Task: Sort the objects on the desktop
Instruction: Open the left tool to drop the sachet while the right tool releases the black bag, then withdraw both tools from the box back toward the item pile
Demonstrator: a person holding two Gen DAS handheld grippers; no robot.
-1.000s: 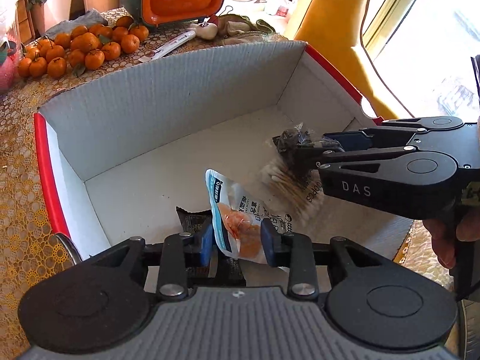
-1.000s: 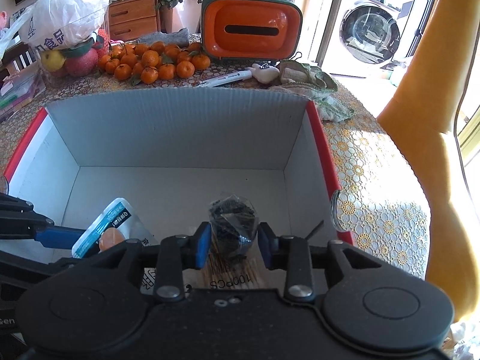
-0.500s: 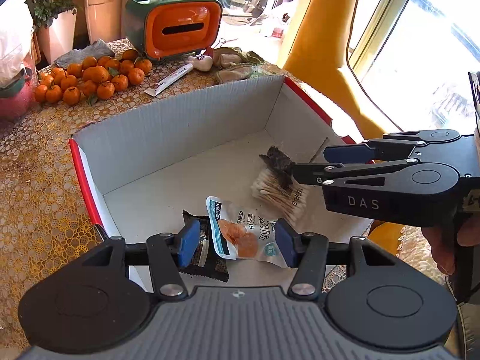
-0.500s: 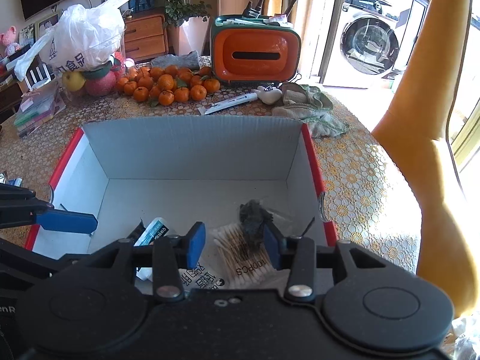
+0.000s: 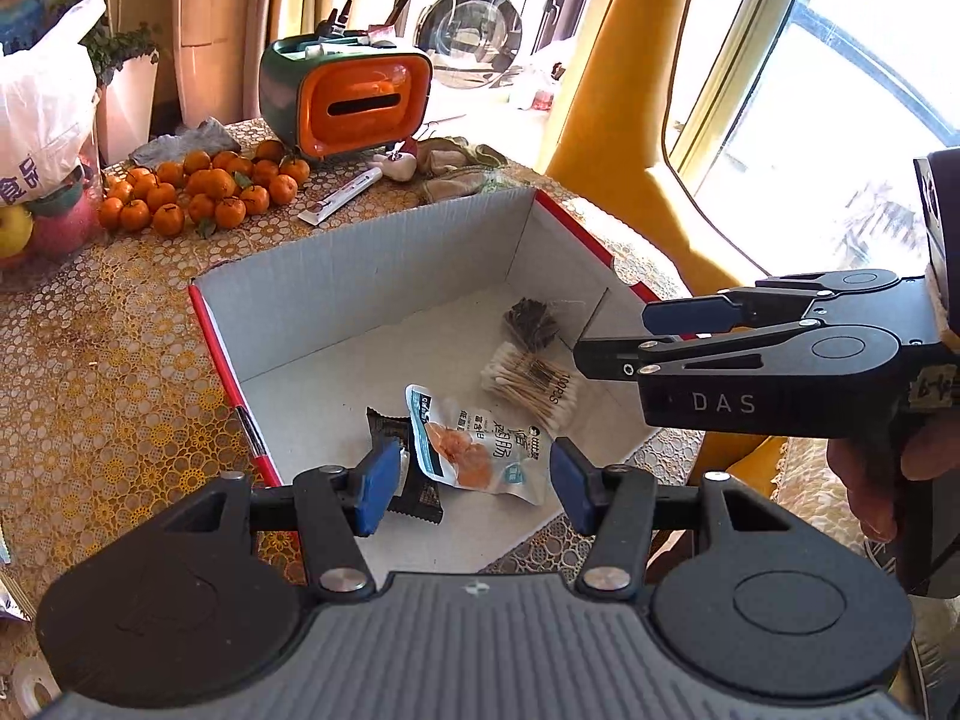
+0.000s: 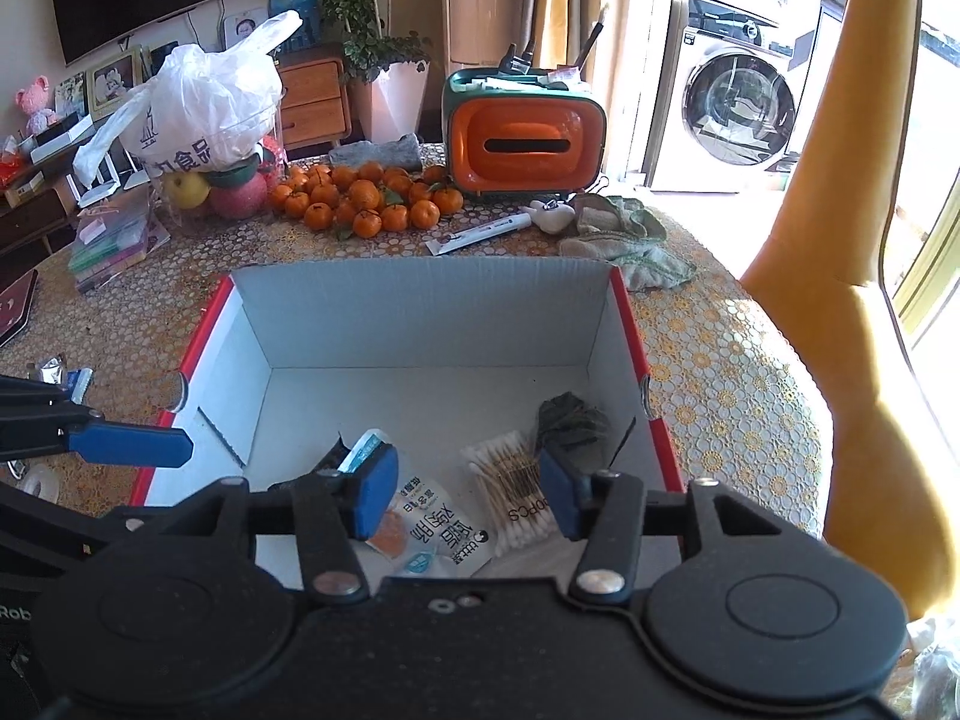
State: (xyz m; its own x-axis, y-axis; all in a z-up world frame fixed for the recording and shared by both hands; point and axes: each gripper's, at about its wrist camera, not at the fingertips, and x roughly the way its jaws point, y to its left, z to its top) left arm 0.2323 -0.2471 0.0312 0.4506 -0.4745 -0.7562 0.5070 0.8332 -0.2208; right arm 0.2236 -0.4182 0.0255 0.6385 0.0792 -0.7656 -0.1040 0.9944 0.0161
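A white cardboard box [image 5: 360, 276] [image 6: 420, 306] with red rims stands on the patterned table. On its floor lie a white snack pouch [image 5: 480, 444] [image 6: 438, 534], a black wrapper [image 5: 390, 438], a bag of cotton swabs [image 5: 528, 375] [image 6: 510, 492] and a small bag of dark stuff [image 5: 531, 321] [image 6: 570, 420]. My left gripper [image 5: 471, 483] hangs open above the box's near edge, holding nothing. My right gripper [image 6: 468, 495] [image 5: 654, 333] is open too, raised over the box's right side and empty.
Behind the box sit a pile of mandarins [image 6: 366, 198], an orange tissue holder [image 6: 522, 138], a white tube [image 6: 480, 234], a crumpled cloth [image 6: 624, 234] and a plastic bag over fruit [image 6: 198, 114]. A yellow chair [image 6: 840, 210] stands to the right. Small packets [image 6: 60, 372] lie left of the box.
Both grippers opened and let go: the snack pouch and the dark bag now lie in the box. Both grippers have pulled up and back from it.
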